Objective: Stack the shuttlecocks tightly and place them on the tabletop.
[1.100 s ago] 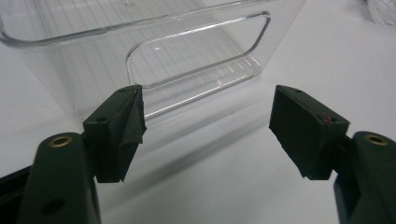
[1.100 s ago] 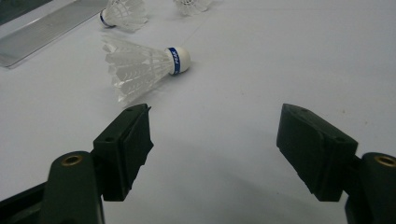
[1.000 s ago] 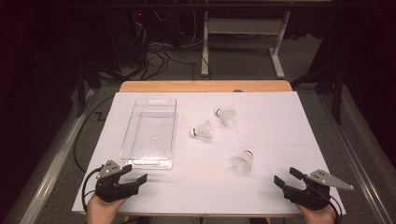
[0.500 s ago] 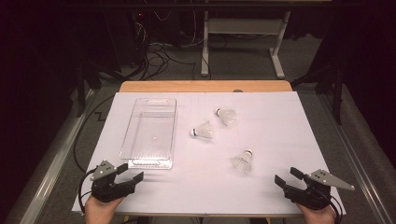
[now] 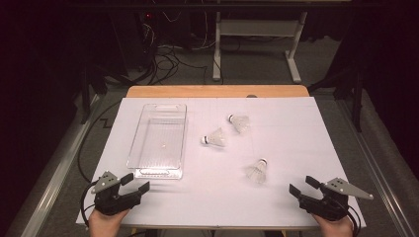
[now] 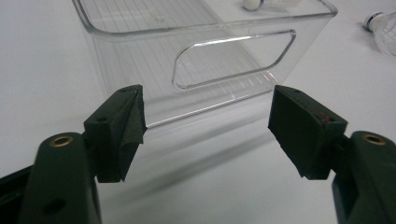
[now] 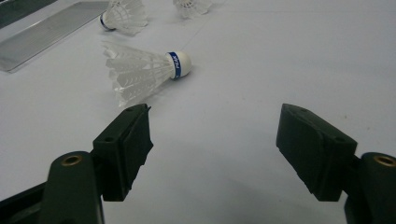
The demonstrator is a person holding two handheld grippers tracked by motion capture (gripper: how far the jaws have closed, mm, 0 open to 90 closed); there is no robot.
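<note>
Three white shuttlecocks lie on the white table sheet: one near the front right point(image 5: 257, 171) point(image 7: 147, 70), one in the middle point(image 5: 214, 139) point(image 7: 122, 18), one farther back point(image 5: 240, 122) point(image 7: 192, 6). A clear plastic bin point(image 5: 159, 140) point(image 6: 196, 56) stands empty at the left, its handle end toward me. My left gripper point(image 5: 134, 183) point(image 6: 208, 133) rests open near the front left corner, just short of the bin. My right gripper point(image 5: 301, 186) point(image 7: 215, 149) is open at the front right, nothing between its jaws, with the nearest shuttlecock ahead and to its left.
The white sheet point(image 5: 296, 133) covers a wooden table point(image 5: 217, 91); its front edge is right by both hands. Cables point(image 5: 84, 163) trail off the left side. A desk frame point(image 5: 257, 44) and wires stand on the floor behind.
The left gripper has slid a little left and toward the front edge. The right gripper and the shuttlecocks have stayed put.
</note>
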